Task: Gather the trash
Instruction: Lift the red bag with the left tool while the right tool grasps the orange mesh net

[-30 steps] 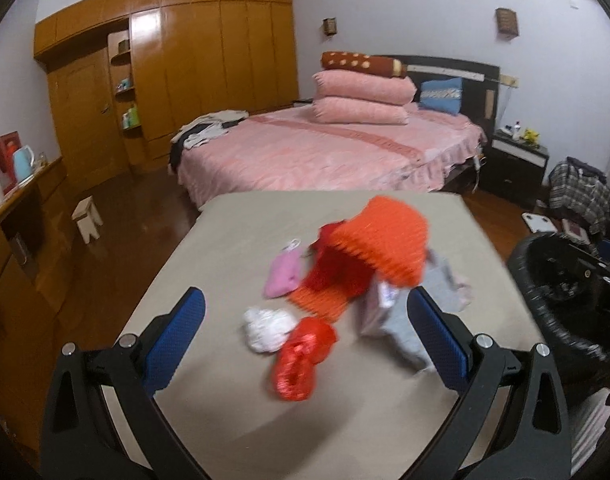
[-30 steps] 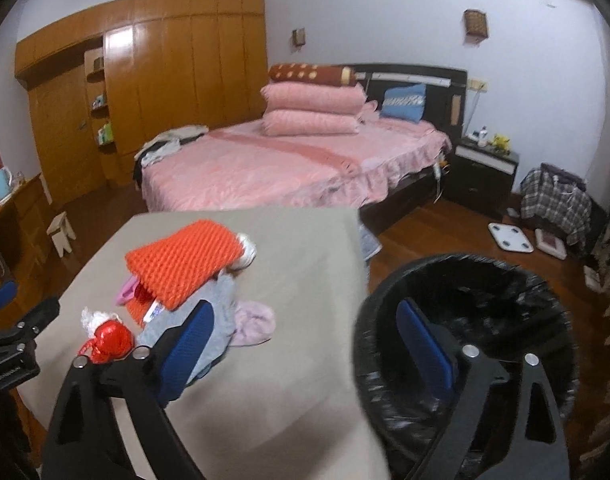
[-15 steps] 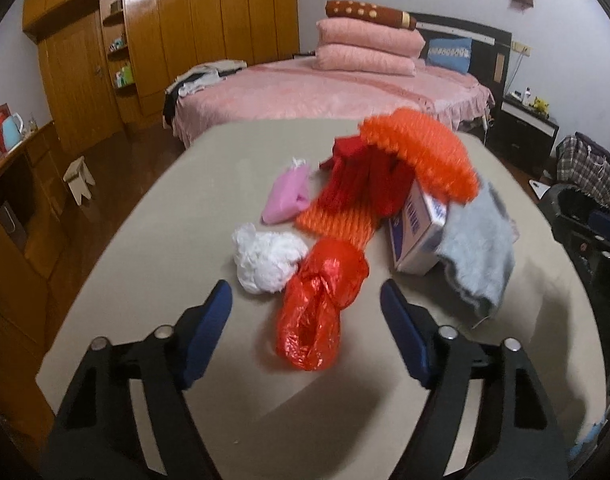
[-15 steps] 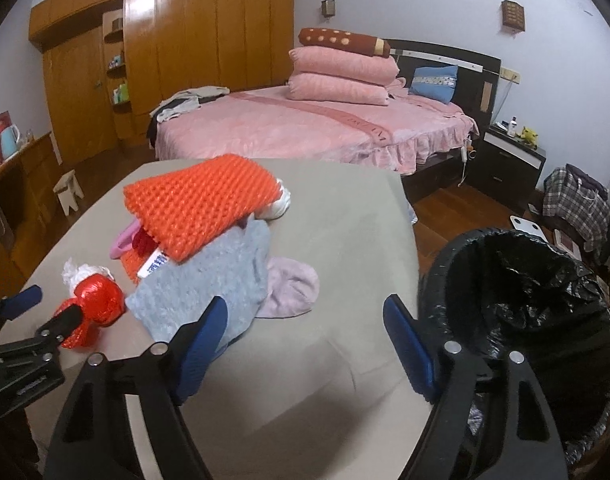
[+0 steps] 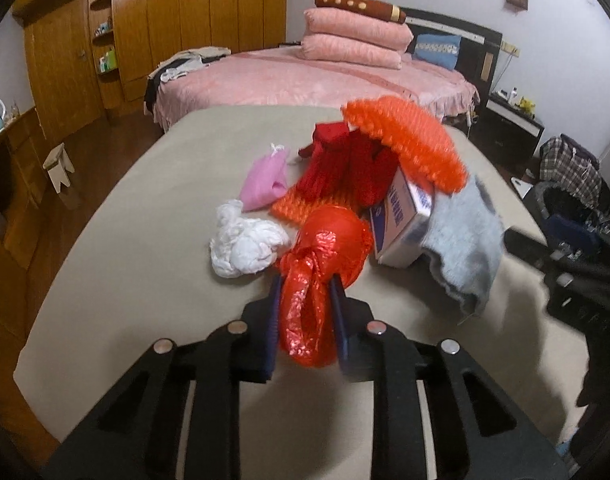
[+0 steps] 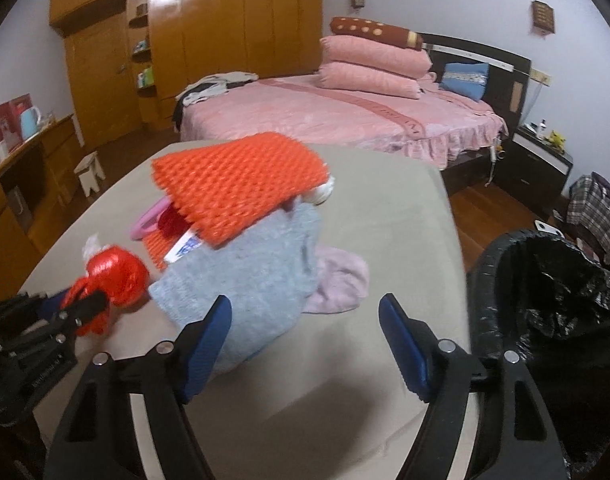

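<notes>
A crumpled red plastic bag lies on the beige table. My left gripper is closing on its twisted tail, and the blue pads press the plastic from both sides. The right wrist view shows the same bag at the left, in the left gripper. My right gripper hovers over the table with its jaws closing slightly but still wide. A grey cloth lies just ahead of its left finger, and nothing is pinched. A black-lined trash bin stands at the right.
Beside the red bag lie a white crumpled wad, a pink pouch, an orange mesh sheet, a white and blue box and a pale pink cloth. A pink bed stands behind the table.
The left gripper dropped toward the table and its jaws came together on the red bag. The right gripper swung left from over the bin toward the grey cloth and narrowed a little.
</notes>
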Available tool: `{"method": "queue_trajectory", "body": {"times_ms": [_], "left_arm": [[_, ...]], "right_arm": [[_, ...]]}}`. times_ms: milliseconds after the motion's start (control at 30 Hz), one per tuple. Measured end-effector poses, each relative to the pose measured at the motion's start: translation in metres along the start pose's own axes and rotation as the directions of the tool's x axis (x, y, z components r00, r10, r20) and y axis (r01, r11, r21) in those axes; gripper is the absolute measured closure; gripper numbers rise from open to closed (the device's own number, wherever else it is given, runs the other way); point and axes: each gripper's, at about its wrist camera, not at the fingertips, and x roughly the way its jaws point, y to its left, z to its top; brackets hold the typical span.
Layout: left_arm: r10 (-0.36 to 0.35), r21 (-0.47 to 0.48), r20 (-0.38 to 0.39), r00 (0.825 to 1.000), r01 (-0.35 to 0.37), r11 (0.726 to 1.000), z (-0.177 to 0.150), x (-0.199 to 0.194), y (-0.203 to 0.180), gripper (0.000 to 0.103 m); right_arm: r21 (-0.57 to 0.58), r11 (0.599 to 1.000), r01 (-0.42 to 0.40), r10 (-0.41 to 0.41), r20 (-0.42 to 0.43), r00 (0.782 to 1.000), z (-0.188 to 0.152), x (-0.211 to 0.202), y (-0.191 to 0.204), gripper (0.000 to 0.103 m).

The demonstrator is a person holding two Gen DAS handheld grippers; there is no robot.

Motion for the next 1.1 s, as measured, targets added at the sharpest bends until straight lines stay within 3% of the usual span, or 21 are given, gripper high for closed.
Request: {"method": "queue_trajectory", "body": {"times_ms": [133, 467, 767, 933, 967, 1100], "left_arm": [[-0.014, 0.015, 0.021, 1.000, 0.013, 1.000, 0.004, -0.006, -0.001, 0.081], [-0.014, -0.025, 0.075, 0.997, 0.016, 1.000, 0.052, -0.013, 0.008, 0.081], [0.010, -0.061, 0.086, 0.996, -0.005, 0.998, 0.077, -0.007, 0.020, 0.081], [0.032, -0.069, 0.068, 0.997, -0.028, 0.997, 0.076, -0.003, 0.031, 0.081], [0.037, -0.070, 0.065, 0.997, -0.032, 0.997, 0.077, -0.003, 0.032, 0.081], [0.043, -0.067, 0.061, 0.997, -0.039, 0.997, 0.078, -0.001, 0.034, 0.081]], "right_arm": [[-0.024, 1.000, -0.009, 0.008, -0.028, 1.000, -0.002, 0.008, 0.009, 0.029], [-0.035, 0.999, -0.031, 0.034, 0.076, 0.997, 0.050, 0.007, 0.013, 0.030], [-0.083, 0.991, -0.103, 0.107, 0.042, 0.993, 0.060, 0.027, 0.049, 0.030], [-0.114, 0.991, -0.074, 0.078, 0.033, 0.996, 0.063, 0.041, 0.064, 0.031], [-0.119, 0.991, -0.066, 0.070, 0.024, 0.997, 0.063, 0.045, 0.066, 0.032], [-0.090, 0.990, -0.105, 0.105, -0.002, 0.994, 0.065, 0.049, 0.062, 0.059]]}}
